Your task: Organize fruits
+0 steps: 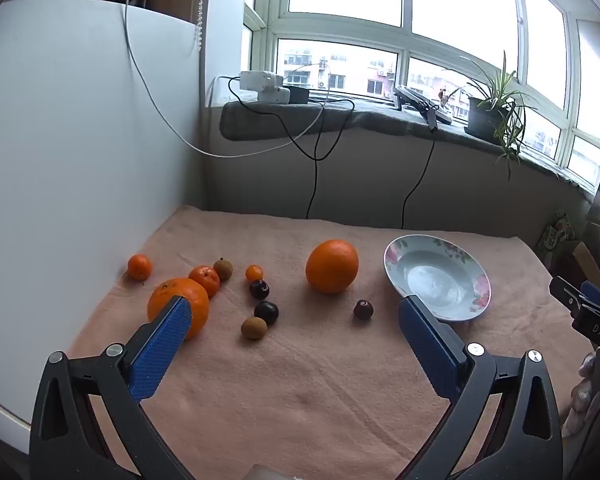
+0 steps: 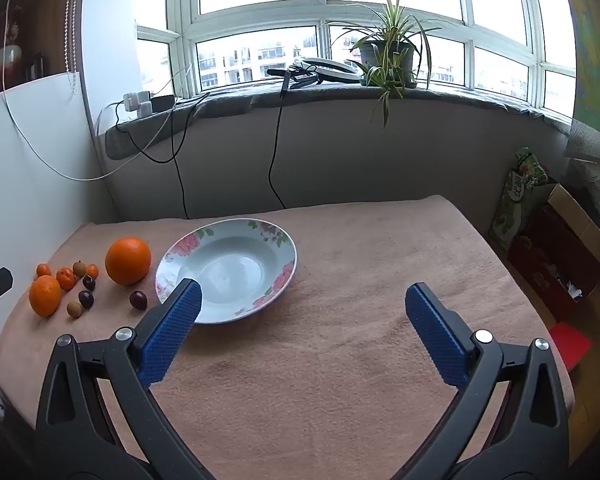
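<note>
A flowered plate (image 1: 396, 258) (image 2: 172, 254) lies empty on the pink cloth. Left of it sit a big orange (image 1: 332, 266) (image 2: 128, 260), a second orange (image 1: 172, 298) (image 2: 45, 295), small tangerines (image 1: 205, 279), dark cherries (image 1: 266, 312) (image 2: 138, 300) and brown longans (image 1: 254, 328). My left gripper (image 1: 296, 312) hangs open above the near cloth, its left pad in front of the second orange, nothing between its fingers. My right gripper (image 2: 303, 298) is open too, hovering near the plate's front rim with nothing held.
A white wall panel (image 1: 80, 140) borders the table on the left. Behind it a windowsill carries a potted plant (image 2: 388, 56), chargers and hanging cables (image 1: 316, 168). Boxes and bags (image 2: 548, 248) stand on the floor beyond the table's right edge.
</note>
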Demonstrator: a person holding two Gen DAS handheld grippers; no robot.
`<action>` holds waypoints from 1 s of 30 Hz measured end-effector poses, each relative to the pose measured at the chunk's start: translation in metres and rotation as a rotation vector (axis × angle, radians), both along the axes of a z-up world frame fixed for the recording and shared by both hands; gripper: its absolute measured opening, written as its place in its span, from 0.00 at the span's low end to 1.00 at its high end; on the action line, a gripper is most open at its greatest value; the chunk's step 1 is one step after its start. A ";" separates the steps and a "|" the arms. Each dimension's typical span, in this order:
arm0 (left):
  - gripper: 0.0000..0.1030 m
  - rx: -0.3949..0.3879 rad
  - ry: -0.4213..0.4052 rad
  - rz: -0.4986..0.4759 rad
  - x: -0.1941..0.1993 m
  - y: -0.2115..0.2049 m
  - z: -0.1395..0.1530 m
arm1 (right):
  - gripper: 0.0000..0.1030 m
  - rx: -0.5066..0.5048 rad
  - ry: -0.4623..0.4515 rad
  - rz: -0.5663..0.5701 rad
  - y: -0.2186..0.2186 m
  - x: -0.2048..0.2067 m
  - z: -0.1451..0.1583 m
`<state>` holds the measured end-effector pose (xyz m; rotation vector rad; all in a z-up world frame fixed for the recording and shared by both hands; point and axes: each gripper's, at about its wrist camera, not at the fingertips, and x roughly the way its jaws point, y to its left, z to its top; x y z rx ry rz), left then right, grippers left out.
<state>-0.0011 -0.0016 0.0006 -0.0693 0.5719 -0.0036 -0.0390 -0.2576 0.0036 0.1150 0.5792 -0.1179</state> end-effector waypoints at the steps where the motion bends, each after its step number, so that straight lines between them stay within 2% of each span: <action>1: 1.00 0.001 0.000 -0.001 0.000 0.000 0.000 | 1.00 0.001 -0.001 0.000 0.000 0.000 0.000; 11: 1.00 -0.006 -0.004 0.001 -0.001 0.001 0.001 | 1.00 0.000 0.004 0.004 0.002 -0.001 0.006; 30: 1.00 -0.008 -0.003 -0.004 0.000 -0.002 0.000 | 1.00 0.013 0.007 0.021 0.002 0.001 -0.002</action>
